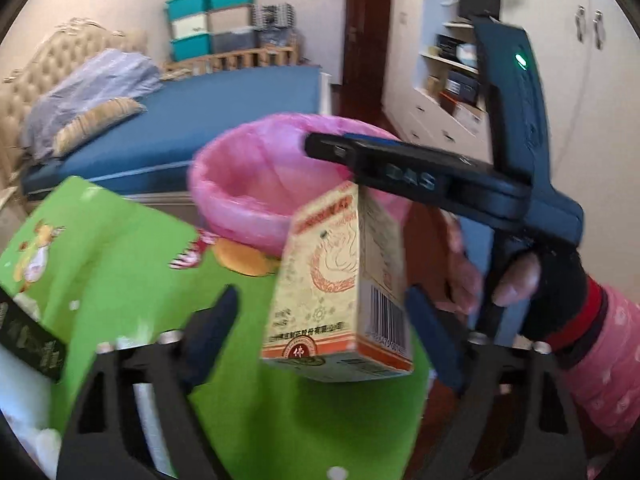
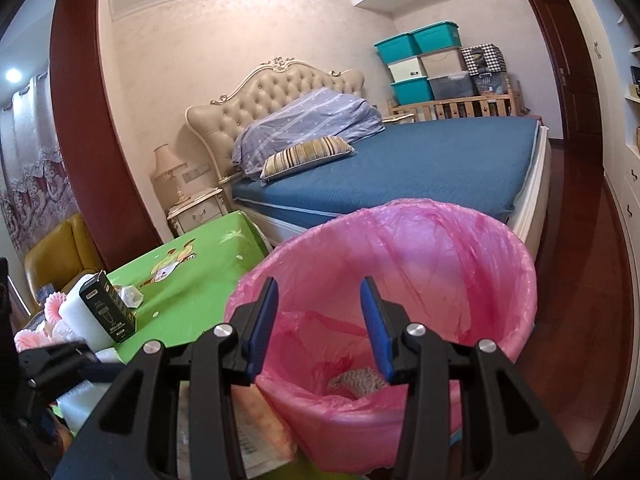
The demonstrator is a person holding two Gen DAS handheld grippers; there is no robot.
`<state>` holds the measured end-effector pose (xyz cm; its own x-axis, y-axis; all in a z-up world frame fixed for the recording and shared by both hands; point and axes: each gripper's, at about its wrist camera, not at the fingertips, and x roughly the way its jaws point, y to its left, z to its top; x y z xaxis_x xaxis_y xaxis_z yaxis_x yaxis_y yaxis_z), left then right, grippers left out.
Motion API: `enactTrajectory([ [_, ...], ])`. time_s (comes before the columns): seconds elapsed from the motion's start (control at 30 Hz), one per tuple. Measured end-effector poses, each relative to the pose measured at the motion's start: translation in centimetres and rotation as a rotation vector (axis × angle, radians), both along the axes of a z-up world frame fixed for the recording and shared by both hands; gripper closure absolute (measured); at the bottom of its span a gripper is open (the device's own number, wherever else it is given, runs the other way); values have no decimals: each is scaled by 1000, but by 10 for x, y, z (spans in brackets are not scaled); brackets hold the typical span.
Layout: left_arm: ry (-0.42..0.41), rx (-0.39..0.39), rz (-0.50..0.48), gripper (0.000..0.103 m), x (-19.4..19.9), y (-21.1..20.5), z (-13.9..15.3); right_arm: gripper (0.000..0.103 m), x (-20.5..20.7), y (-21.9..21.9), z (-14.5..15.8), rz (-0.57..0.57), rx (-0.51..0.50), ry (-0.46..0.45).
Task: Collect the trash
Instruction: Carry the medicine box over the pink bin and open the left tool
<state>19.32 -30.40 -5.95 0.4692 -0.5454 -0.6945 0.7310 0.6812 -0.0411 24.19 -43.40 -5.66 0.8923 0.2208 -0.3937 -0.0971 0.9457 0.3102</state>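
Between open left tongs [image 1: 320, 312], carton [image 1: 340, 280], untouched

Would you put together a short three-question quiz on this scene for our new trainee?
1. Multiple choice: what colour is the bin liner? A) blue B) pink C) green
2. True or false: the right gripper is clamped on a piece of trash.
3. Short answer: what sits between the fingers of the left gripper?

Key:
1. B
2. False. Its jaws stand apart over the bin with nothing between them.
3. A yellow-and-orange carton with a barcode on its side.
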Motion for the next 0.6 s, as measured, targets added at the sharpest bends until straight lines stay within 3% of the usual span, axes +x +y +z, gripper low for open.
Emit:
enactTrajectory([
  [0.17, -1, 52, -51, 53, -8, -11, -13, 61, 1, 1, 1, 16, -13, -1],
  [0.37, 4, 1, -32, 54, -7, -4, -10, 61, -16, -17, 17, -32, 28, -68],
  [0.6, -47, -100, 18, 54, -10, 5, 31, 61, -51, -53, 46, -136, 48, -179],
])
